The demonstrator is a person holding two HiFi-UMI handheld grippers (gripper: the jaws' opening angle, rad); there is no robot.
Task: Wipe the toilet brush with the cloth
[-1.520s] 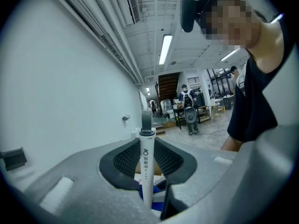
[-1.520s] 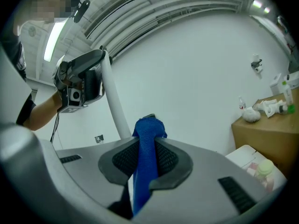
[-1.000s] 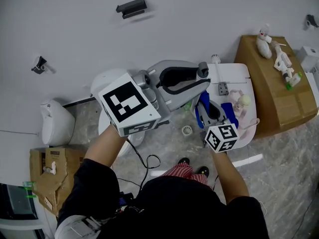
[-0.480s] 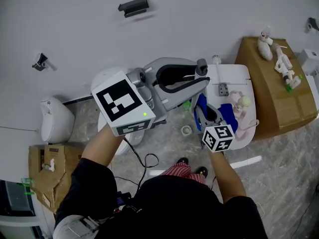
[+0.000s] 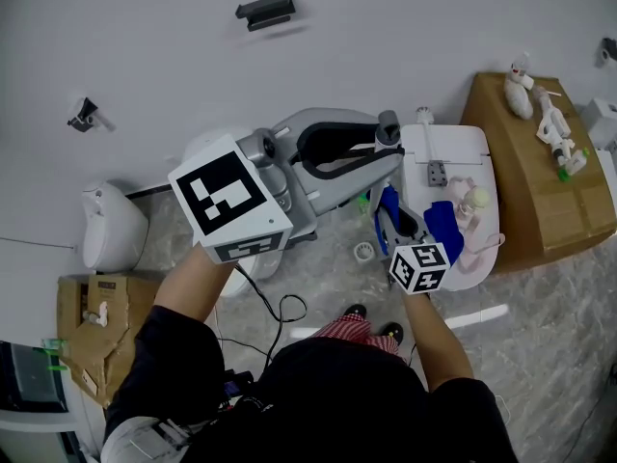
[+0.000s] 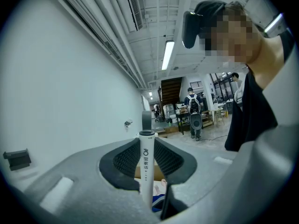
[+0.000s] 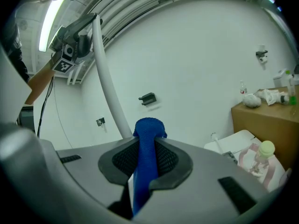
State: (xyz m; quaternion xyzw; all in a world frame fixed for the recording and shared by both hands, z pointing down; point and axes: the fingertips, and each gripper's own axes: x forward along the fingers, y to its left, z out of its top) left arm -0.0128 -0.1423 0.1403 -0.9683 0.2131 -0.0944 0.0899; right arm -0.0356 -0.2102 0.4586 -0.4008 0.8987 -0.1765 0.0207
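Note:
My left gripper [image 5: 384,148] is shut on the white handle of the toilet brush [image 6: 145,167], which stands upright between its pads. In the right gripper view the handle [image 7: 106,73] slants down from the left gripper at the top left and passes behind the blue cloth [image 7: 147,139]. My right gripper [image 7: 148,141] is shut on that cloth, folded into a thick strip that pokes up between the pads. In the head view the right gripper [image 5: 410,212] sits just below the left gripper's tips, with the cloth [image 5: 441,225] hanging beside it. The brush head is hidden.
A white stand [image 5: 461,148] to the right carries a pink cloth, a small bottle [image 5: 472,199] and a small white stick. Behind it is a brown box [image 5: 540,186] with white items. A white fixture [image 5: 111,230], a cardboard box [image 5: 96,336], a tape roll [image 5: 362,252] and a cable [image 5: 280,312] are on the floor.
My right gripper has sunk a little with the blue cloth in it, close by the brush handle. The left gripper has kept its place and its grip.

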